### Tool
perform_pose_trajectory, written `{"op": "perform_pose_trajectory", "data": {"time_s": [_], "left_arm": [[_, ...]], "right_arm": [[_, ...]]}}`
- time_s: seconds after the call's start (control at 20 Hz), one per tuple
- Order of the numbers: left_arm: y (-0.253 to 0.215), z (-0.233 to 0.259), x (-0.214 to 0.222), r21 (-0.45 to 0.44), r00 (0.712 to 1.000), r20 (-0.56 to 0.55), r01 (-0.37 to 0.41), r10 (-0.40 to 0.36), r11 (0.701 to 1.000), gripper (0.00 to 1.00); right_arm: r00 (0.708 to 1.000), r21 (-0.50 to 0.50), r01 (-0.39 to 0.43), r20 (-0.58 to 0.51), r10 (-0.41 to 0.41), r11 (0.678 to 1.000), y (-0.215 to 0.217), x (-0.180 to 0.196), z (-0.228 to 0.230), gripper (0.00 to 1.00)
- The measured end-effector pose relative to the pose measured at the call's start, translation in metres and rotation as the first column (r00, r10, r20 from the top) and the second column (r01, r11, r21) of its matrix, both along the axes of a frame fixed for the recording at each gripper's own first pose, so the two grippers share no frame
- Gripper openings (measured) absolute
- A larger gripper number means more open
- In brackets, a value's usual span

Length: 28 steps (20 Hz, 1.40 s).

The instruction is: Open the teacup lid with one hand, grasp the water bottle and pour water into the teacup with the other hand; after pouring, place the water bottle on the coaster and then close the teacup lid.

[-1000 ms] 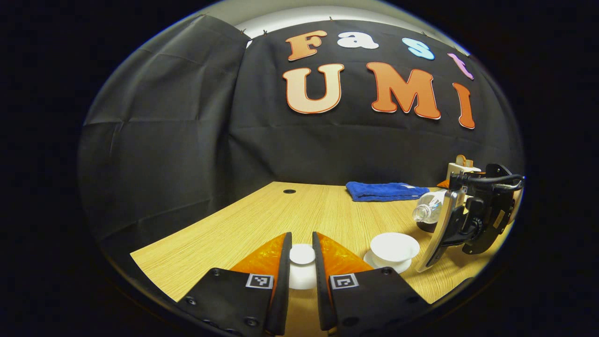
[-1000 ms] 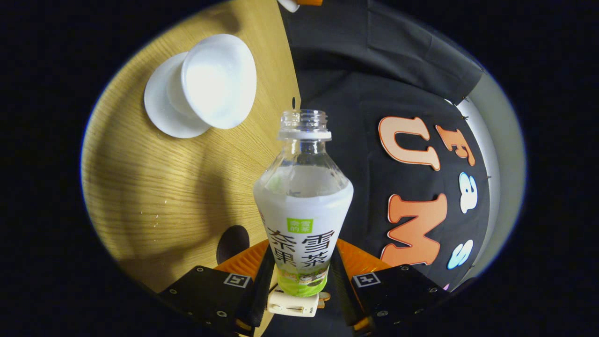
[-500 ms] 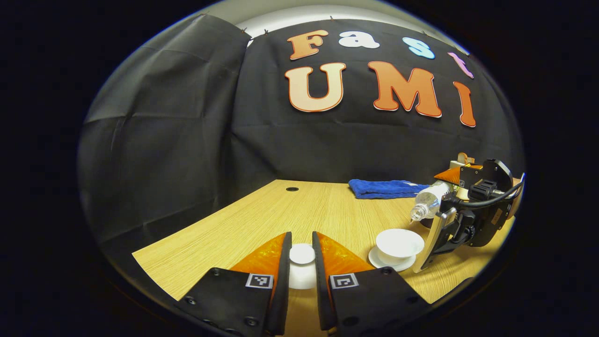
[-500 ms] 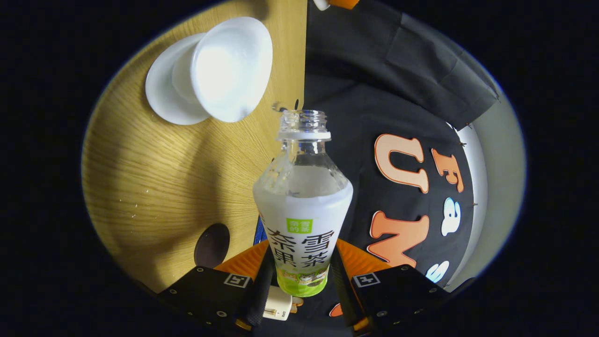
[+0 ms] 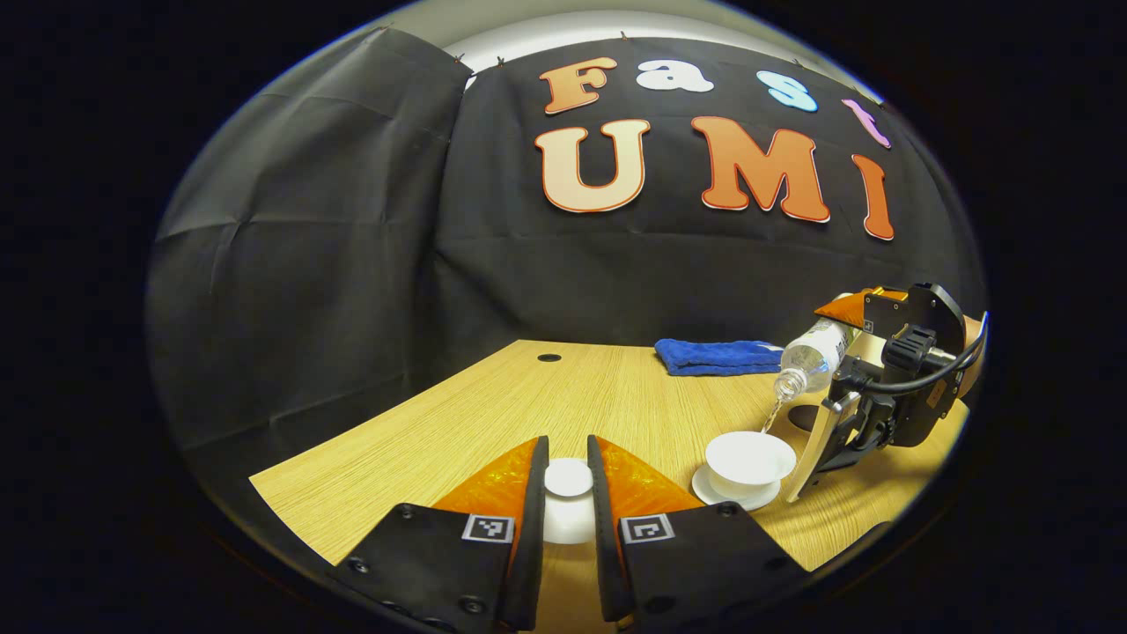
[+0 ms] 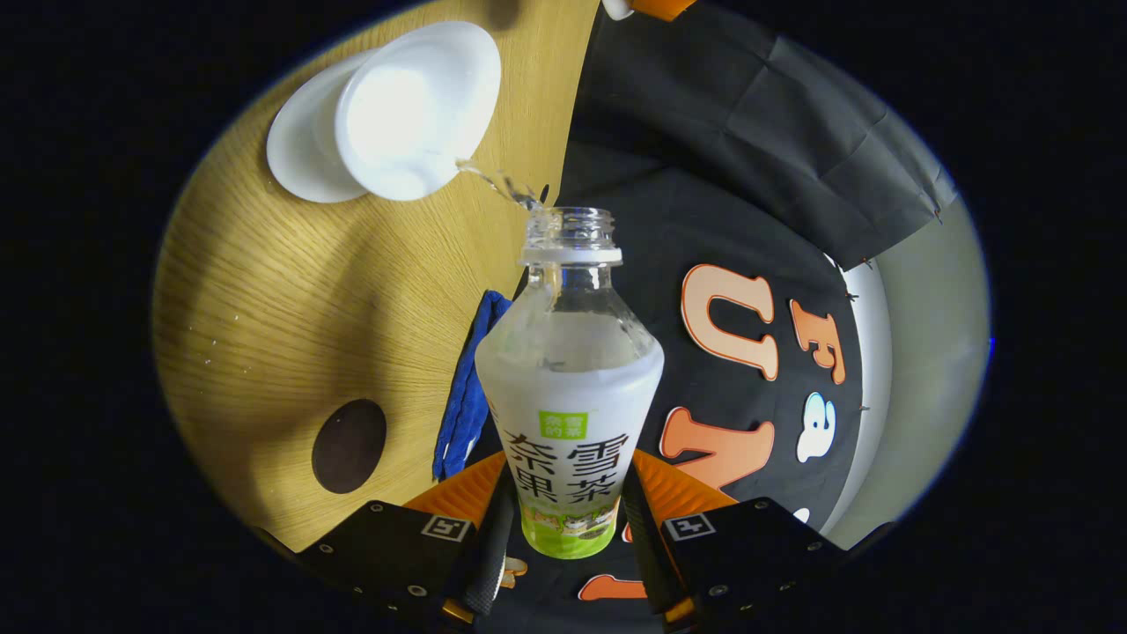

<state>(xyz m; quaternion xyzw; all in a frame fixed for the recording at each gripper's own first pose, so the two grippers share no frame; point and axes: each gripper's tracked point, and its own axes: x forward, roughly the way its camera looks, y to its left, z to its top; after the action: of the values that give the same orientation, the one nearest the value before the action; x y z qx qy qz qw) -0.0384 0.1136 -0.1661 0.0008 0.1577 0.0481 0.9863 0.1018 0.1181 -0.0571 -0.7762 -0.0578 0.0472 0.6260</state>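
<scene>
My right gripper (image 6: 563, 528) is shut on the water bottle (image 6: 569, 387), an uncapped clear bottle with a white and green label. The bottle is tipped over, and a thin stream of water runs from its mouth into the white teacup (image 6: 412, 106) on its white saucer (image 6: 295, 154). In the left gripper view the tilted water bottle (image 5: 810, 359) hangs above the teacup (image 5: 748, 458) at the right. My left gripper (image 5: 568, 502) is shut on the knob of the white teacup lid (image 5: 568, 480), held just above the wooden table (image 5: 528, 405).
A dark round coaster (image 6: 349, 446) lies on the table beside the bottle. A folded blue cloth (image 5: 715, 356) lies at the table's far side, and the blue cloth (image 6: 464, 396) sits behind the bottle. A small dark hole (image 5: 548, 357) marks the tabletop near the back wall.
The right gripper has tipped the bottle further down over the teacup, and water now streams out of its mouth. The left gripper has stayed put with the lid.
</scene>
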Motion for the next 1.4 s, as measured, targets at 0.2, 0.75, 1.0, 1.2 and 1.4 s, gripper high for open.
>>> {"op": "perform_pose_trajectory", "data": {"time_s": [0.2,0.75,1.0,1.2,1.4], "left_arm": [[-0.002,0.001,-0.002,-0.003,1.0,0.003,0.001,-0.001,1.0,0.3],[-0.002,0.002,-0.001,-0.004,1.0,0.019,0.0,0.0,1.0,0.3],[-0.001,0.004,-0.003,-0.003,1.0,0.028,-0.004,0.004,1.0,0.3],[-0.001,0.005,-0.003,-0.001,0.999,0.032,-0.009,0.009,1.0,0.3],[-0.001,0.006,-0.004,-0.003,0.999,0.037,-0.008,0.008,1.0,0.3]], "right_arm": [[0.998,-0.048,-0.024,0.058,0.027,0.999,0.003,0.003,0.015,0.65],[0.978,-0.132,-0.058,0.191,0.083,0.99,0.009,0.001,0.046,0.65],[0.971,-0.161,-0.084,0.207,0.116,0.983,0.016,-0.003,0.047,0.65],[0.968,-0.194,-0.1,0.208,0.14,0.976,0.022,-0.007,0.039,0.65],[0.97,-0.196,-0.116,0.189,0.154,0.974,0.028,-0.011,0.029,0.65]]}}
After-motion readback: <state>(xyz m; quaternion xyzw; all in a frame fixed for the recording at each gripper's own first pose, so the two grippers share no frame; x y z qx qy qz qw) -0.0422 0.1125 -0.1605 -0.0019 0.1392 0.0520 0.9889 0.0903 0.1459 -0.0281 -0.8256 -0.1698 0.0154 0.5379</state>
